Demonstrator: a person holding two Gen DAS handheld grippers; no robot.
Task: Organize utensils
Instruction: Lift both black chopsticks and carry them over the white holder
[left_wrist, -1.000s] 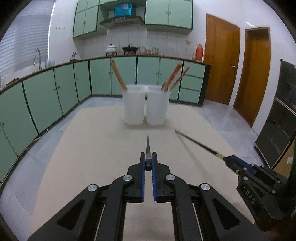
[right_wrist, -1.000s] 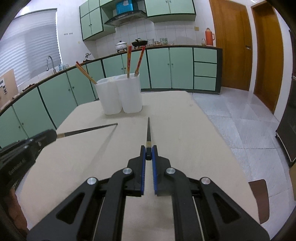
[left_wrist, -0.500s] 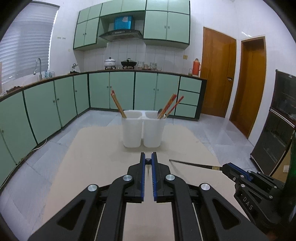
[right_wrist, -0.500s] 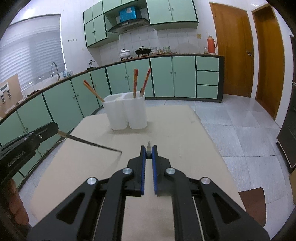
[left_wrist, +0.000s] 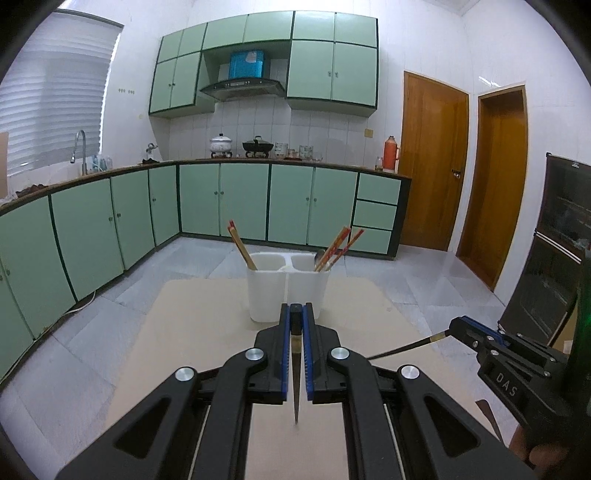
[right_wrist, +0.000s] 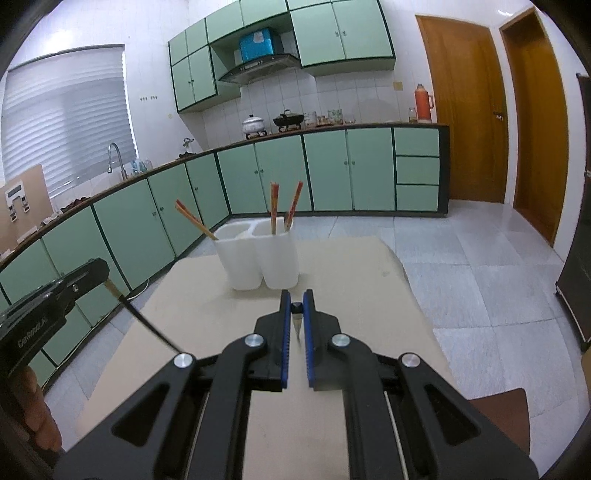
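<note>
My left gripper (left_wrist: 296, 314) is shut on a black chopstick (left_wrist: 296, 373) whose tip hangs down toward the table. My right gripper (right_wrist: 296, 301) is shut on a second black chopstick (right_wrist: 297, 325), also tip down. Each gripper shows in the other's view: the right one (left_wrist: 458, 326) with its chopstick (left_wrist: 402, 349), the left one (right_wrist: 99, 267) with its chopstick (right_wrist: 147, 323). A white two-compartment holder (left_wrist: 288, 291) stands at the table's far end. Its left cup holds red-tipped wooden chopsticks (left_wrist: 242, 245); its right cup holds two more (left_wrist: 338, 245) and a spoon (left_wrist: 319, 255).
The beige table (left_wrist: 192, 332) ends just behind the holder (right_wrist: 258, 258). Green kitchen cabinets (left_wrist: 221, 199) run along the left and back walls. A brown chair seat (right_wrist: 498, 410) stands by the table's right side. A dark cabinet (left_wrist: 554, 240) is at the right.
Both grippers have risen and tilted up, so the chopsticks that pointed forward over the table now hang tip down between the jaws. The holder looks farther and lower in view.
</note>
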